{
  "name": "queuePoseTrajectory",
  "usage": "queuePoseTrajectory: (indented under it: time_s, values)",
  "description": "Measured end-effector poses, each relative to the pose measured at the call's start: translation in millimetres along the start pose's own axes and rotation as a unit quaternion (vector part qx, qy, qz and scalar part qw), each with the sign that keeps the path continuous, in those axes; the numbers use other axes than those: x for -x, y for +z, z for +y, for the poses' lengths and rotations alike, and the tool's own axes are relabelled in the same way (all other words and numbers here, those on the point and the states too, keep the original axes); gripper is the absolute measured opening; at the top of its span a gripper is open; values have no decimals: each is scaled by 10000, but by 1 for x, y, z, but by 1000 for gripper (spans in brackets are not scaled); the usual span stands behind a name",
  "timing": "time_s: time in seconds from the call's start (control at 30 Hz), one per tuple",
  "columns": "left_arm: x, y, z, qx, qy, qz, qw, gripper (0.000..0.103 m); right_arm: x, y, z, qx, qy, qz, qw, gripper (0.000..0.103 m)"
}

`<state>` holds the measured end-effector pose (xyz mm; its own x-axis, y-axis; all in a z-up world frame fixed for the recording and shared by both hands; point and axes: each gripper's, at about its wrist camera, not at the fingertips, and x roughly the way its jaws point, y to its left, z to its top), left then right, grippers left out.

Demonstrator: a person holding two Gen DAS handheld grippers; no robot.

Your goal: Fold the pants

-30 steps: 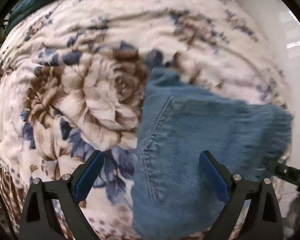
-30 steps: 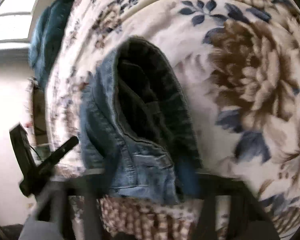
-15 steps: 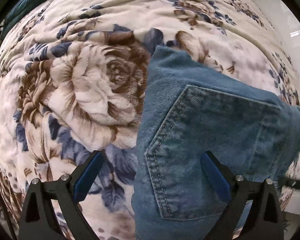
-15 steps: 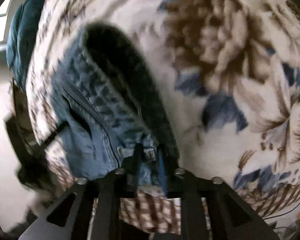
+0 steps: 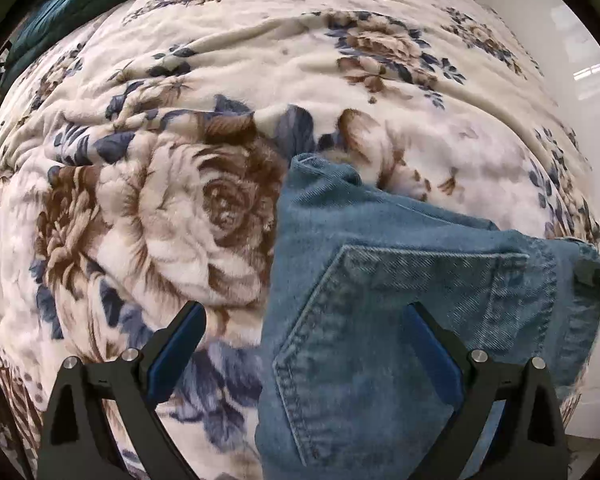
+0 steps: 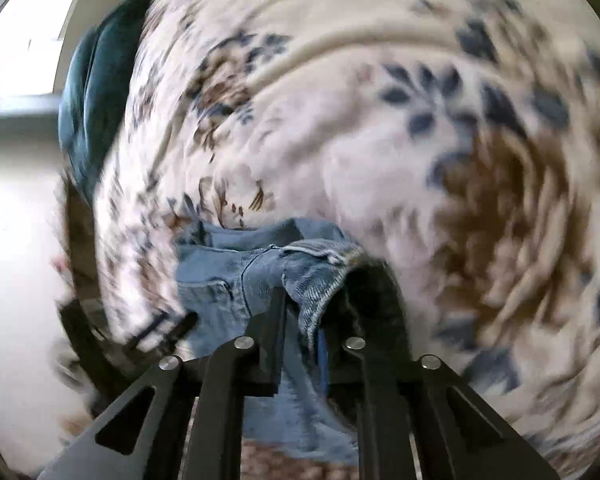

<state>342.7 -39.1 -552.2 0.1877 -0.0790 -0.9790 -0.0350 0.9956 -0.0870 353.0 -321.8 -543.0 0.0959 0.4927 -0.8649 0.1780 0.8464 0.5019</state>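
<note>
Blue denim pants [image 5: 400, 320] lie folded on a floral blanket, back pocket up. My left gripper [image 5: 304, 316] hovers open just above them. Its left finger [image 5: 176, 344] is over the blanket and its right finger [image 5: 432, 344] over the pocket. In the right wrist view, which is blurred, my right gripper [image 6: 306, 312] has its jaws closing and pressed on a bunched edge of the pants [image 6: 220, 280]. Its black tip also shows at the pants' right edge in the left wrist view, as the right gripper [image 5: 596, 280].
The cream blanket [image 5: 220, 80] with brown and blue flowers covers the bed. A dark teal cloth [image 5: 60, 12] lies at the far left corner. A white floor [image 5: 560, 40] runs along the bed's right side.
The right gripper went from straddling the pants' edge to pinching it, then swung across the bed. In the left wrist view the pants now lie flatter with the pocket in full view.
</note>
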Motion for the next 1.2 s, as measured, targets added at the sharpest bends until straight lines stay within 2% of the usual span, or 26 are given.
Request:
queuePoseTrajectory:
  time_s: [0.1,0.2,0.33,0.43,0.47,0.5,0.53,0.57,0.6,0.7,0.73,0.77,0.8,0.9,1.03,1.07,1.1,1.13,1.17,1.2]
  values:
    - [-3,5,1,2,-39,-16,10000,101,10,4,-11,-272,-181,-292,9990,8]
    - [-5,6,2,-9,-147,-18,9999,101,-4,8,-40,-734,-408,-295,9960,8]
    - [-10,7,2,7,-156,-10,9999,101,-34,27,-48,-906,-531,54,9945,10]
    - [-11,8,8,176,-279,-1,9995,101,-40,38,-40,-787,-753,425,9931,18]
    - [-8,8,11,242,-269,-33,9993,101,-38,42,-37,-787,-847,594,9915,28]
    - [-4,8,14,292,-238,-92,9992,101,-34,43,-35,-736,-944,685,9904,44]
    - [3,8,18,354,-148,-198,9991,101,-25,44,-28,-630,-1040,711,9900,53]
    - [8,9,22,396,-66,-277,9988,101,-13,45,-18,-470,-1158,618,9902,68]
    - [14,10,27,447,41,-373,9983,101,-2,46,-5,-297,-1306,502,9897,70]
    - [28,13,43,541,558,-549,9955,101,21,47,48,441,-1556,111,9868,71]
    - [29,15,51,567,803,-548,9936,101,18,49,72,752,-1504,93,9857,71]
    - [28,15,56,577,892,-533,9929,101,11,50,92,1003,-1359,202,9854,71]
    - [26,16,62,582,959,-505,9924,101,-12,54,122,1296,-1055,571,9843,71]
    - [8,17,81,686,1038,-218,9920,101,-79,64,174,1703,-471,1263,9761,71]
    - [-15,17,106,834,1008,87,9914,101,-190,73,214,2008,-884,2087,9531,69]
    - [-18,18,111,851,994,118,9913,101,-213,72,219,2098,-1046,2318,9441,59]
    - [-20,18,115,881,969,140,9913,101,-223,69,220,2268,-1281,2362,9361,37]
    - [-23,18,120,932,918,170,9913,101,-238,65,226,2640,-1609,2396,9203,37]
    - [-24,19,124,956,868,186,9915,101,-244,63,228,2753,-1656,2442,9150,33]
    - [-26,20,126,972,806,195,9918,101,-249,63,231,2641,-1609,2555,9160,27]
